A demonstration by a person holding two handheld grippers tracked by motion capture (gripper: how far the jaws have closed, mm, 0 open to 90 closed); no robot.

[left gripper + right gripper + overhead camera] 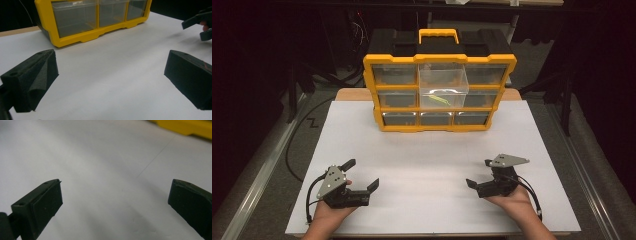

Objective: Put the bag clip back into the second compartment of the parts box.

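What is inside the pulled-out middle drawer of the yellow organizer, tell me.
The clear middle drawer of the organizer holds a small yellow-green item on its floor. What it is cannot be told, and glare hides the drawer's back.

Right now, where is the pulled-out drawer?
In the high view, the pulled-out drawer sits in the middle column of the yellow organizer at the table's far side, ahead of both grippers.

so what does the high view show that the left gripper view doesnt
High view alone: the organizer's black handle top, a middle drawer pulled out with a yellow-green item inside, and both forearms. Left gripper view alone: a close look at the left gripper's wide-apart jaws. Both: the yellow drawer organizer, the white table and the open right gripper.
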